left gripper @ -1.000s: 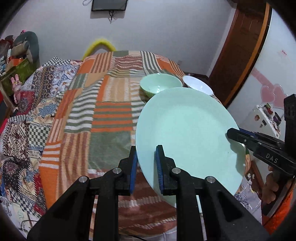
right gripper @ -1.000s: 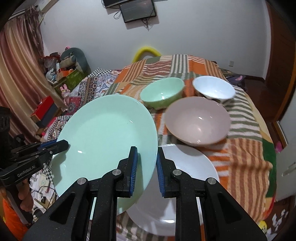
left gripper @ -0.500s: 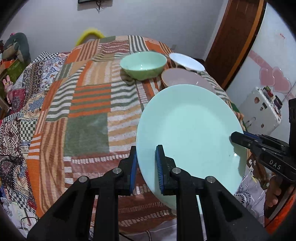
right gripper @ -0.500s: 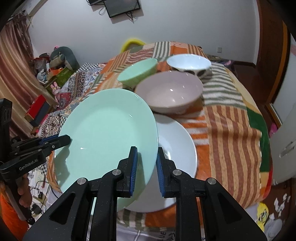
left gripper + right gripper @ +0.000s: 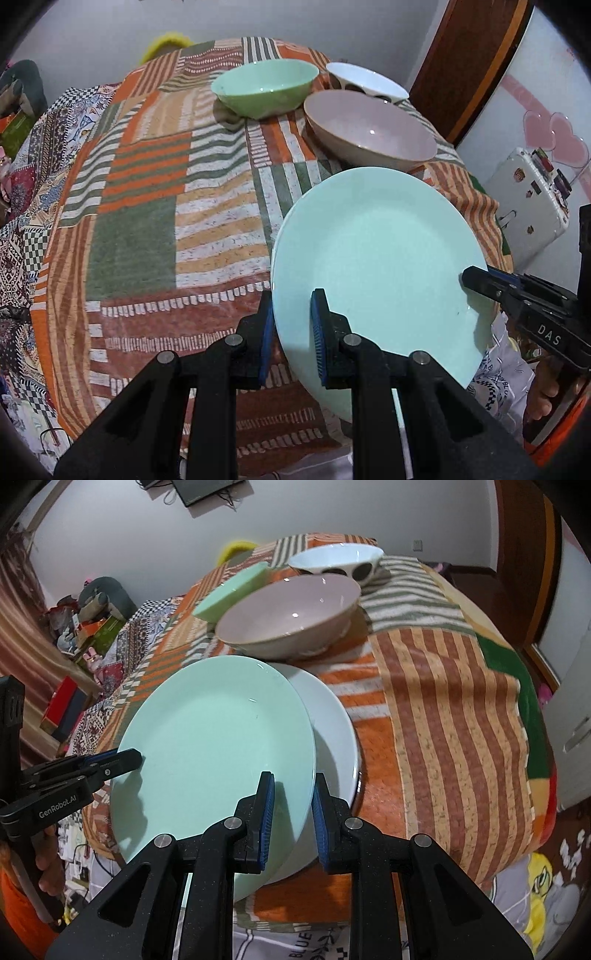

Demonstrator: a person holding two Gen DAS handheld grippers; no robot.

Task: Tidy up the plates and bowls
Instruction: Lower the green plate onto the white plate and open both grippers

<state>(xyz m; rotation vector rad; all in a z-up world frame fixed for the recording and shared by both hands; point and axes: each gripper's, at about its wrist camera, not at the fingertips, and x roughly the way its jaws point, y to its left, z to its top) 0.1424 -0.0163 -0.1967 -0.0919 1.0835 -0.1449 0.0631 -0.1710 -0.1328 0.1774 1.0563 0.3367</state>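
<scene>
The mint plate (image 5: 218, 746) is held tilted above the white plate (image 5: 332, 731), not yet seated on it. The left gripper (image 5: 291, 328) and right gripper (image 5: 291, 812) each pinch opposite rim edges, jaws narrow on the plate. Beyond the white plate, the pink bowl (image 5: 291, 616), green bowl (image 5: 264, 86) and white bowl (image 5: 336, 559) stand unstacked. Judged early: stacking remains.

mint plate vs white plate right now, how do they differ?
Colour: the mint plate is pale green, the white plate plain white. Support: the mint plate is gripped at opposite rims by the left gripper and right gripper; the white plate lies on the patchwork cloth, ungripped. Pose: the mint plate is tilted, partly over the white plate, which lies flat. Both are round, empty plates of similar size.
</scene>
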